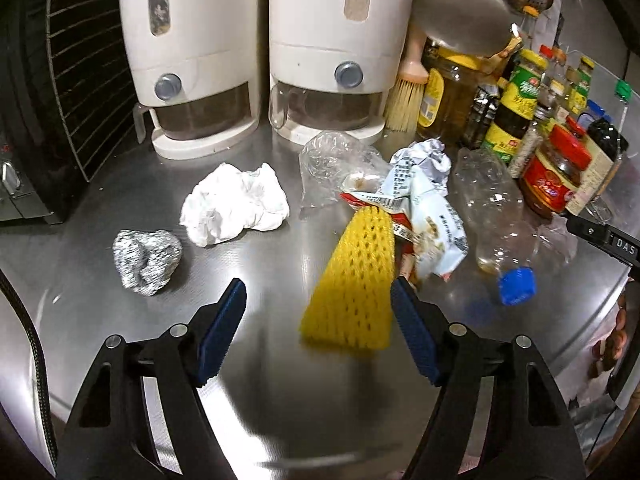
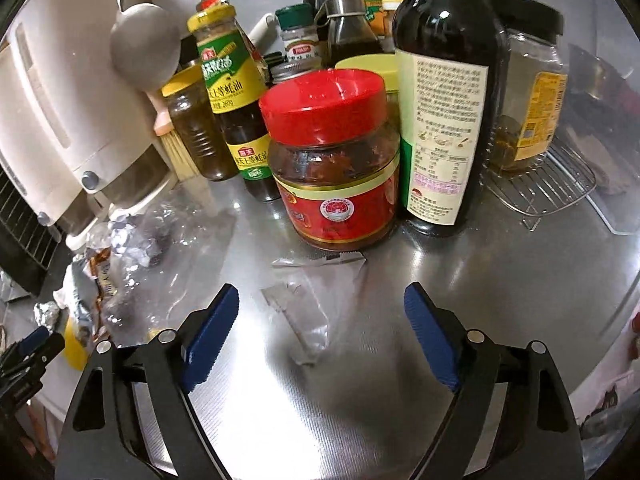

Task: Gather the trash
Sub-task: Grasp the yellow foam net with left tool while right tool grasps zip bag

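In the left wrist view trash lies on the steel counter (image 1: pixel 280 380): a yellow foam net (image 1: pixel 354 284), a foil ball (image 1: pixel 146 260), a crumpled white tissue (image 1: pixel 236 204), a clear plastic bag (image 1: pixel 336 160), crumpled paper and snack wrappers (image 1: pixel 428 200), and a crushed clear bottle (image 1: pixel 500 216) with a blue cap. My left gripper (image 1: pixel 318 292) is open, the net lying just inside its right finger. My right gripper (image 2: pixel 320 300) is open over a clear torn wrapper (image 2: pixel 308 312) on the counter.
Two white dispensers (image 1: pixel 192 56) stand at the back, a wire rack (image 1: pixel 80 80) at left. Sauce bottles and jars crowd the right, among them a red-lidded jar (image 2: pixel 336 160) and a dark bottle (image 2: pixel 444 92). A wire trivet (image 2: pixel 540 188) sits behind.
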A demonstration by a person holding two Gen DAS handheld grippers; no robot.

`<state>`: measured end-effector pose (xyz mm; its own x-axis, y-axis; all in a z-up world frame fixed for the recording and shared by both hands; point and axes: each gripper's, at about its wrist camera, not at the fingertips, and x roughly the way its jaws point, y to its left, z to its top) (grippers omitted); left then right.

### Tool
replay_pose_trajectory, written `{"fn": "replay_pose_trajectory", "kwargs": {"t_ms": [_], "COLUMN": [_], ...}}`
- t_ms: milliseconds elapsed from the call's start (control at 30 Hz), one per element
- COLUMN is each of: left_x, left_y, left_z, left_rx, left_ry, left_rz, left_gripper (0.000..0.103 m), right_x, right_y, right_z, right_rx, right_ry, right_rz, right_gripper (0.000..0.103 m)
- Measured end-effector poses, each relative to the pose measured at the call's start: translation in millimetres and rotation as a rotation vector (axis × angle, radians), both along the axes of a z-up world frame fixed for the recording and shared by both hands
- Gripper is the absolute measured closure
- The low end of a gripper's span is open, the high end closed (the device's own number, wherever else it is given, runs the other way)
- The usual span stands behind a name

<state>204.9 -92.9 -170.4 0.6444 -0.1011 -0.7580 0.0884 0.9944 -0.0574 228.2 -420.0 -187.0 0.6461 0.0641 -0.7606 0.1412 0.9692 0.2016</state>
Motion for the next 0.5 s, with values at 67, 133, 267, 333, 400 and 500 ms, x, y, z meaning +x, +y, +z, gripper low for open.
{"fn": "replay_pose_trajectory", "kwargs": {"t_ms": [67, 133, 267, 333, 400, 500], "left_x": [6.1, 11.4, 19.4, 18.5, 16.1, 11.7], "left_y": [-3.1, -8.2, -14.9, -19.5, -21.9, -18.6], "left_z": [-5.3, -11.7, -21.2, -20.8, -17.8, -11.7], "left_rx": [-0.004, 0.003, -0.027, -0.025, -0.018, -0.027], "left_ry": [0.015, 0.030, 0.066, 0.065, 0.058, 0.050], "left_rz": [-0.012, -0.026, -0.059, -0.074, -0.080, -0.068], "left_gripper": [0.033, 0.037, 0.059, 0.069, 0.078, 0.093], "right_x": [5.8, 11.0, 18.9, 20.8, 20.6, 17.1], "right_y": [-0.1, 1.1, 1.9, 2.9, 4.5, 7.1], "right_z": [-4.2, -9.9, -21.1, -25.4, -25.6, -23.8], "right_rx": [0.001, -0.004, -0.006, -0.018, -0.034, -0.030], "right_ry": [0.012, 0.027, 0.053, 0.057, 0.054, 0.044], "right_rz": [0.007, 0.017, 0.032, 0.035, 0.036, 0.049], "right_gripper": [0.022, 0.030, 0.050, 0.055, 0.059, 0.069]}}
